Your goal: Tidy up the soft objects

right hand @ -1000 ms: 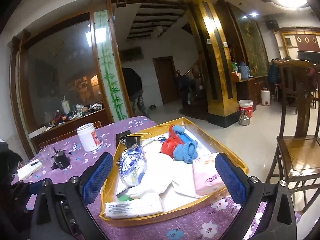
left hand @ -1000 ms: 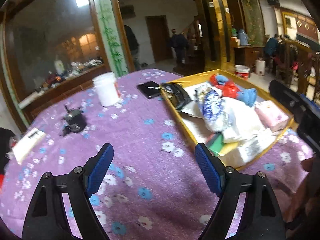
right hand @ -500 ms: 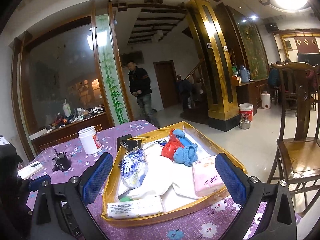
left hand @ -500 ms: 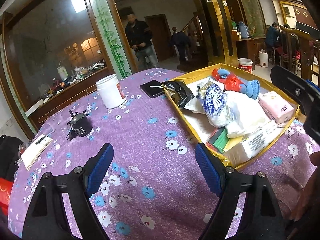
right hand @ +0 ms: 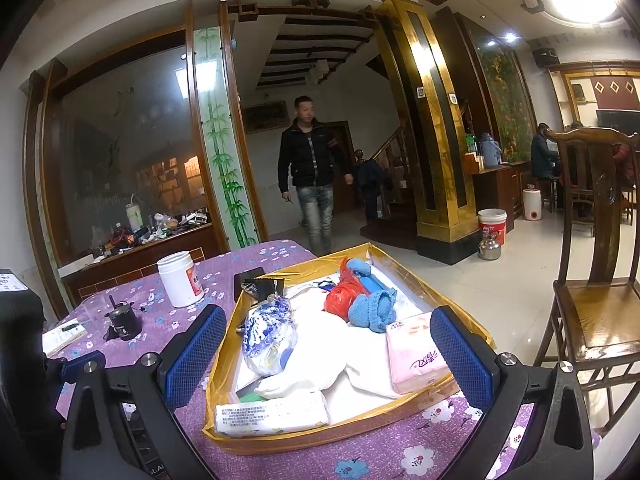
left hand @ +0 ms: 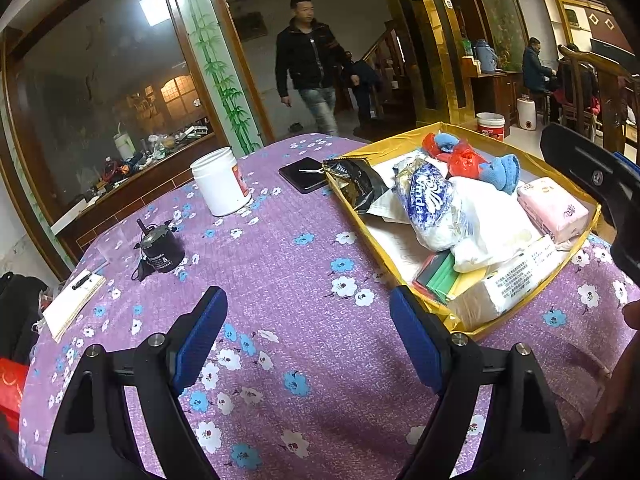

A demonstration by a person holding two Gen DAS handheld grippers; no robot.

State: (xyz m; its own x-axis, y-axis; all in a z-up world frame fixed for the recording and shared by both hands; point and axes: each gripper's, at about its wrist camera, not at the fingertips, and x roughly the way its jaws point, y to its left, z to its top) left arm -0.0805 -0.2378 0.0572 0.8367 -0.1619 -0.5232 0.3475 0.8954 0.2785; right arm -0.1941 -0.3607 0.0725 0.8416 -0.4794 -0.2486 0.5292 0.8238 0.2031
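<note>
Gold-lined shallow cardboard tray [right hand: 224, 364] on the purple flowered bench [left hand: 280, 280] already holds all the soft stuff: blue-and-white plastic tissue bag [right hand: 270, 340], pink tissue pack [right hand: 414, 356], white wrapped tissue pack [right hand: 272, 414] at the near edge, blue knitted piece [right hand: 374, 308] and red plastic bag [right hand: 342, 300] at the far end. Your left hand-held gripper [left hand: 308, 340] hangs over bare cloth left of the tray, jaws wide apart and holding nothing; your right hand-held gripper [right hand: 328, 352] is just as wide, framing the tray. It could be sorted or still waiting, hard to call. Whatever you grab, pinch soft packs mid-body and gently.
</note>
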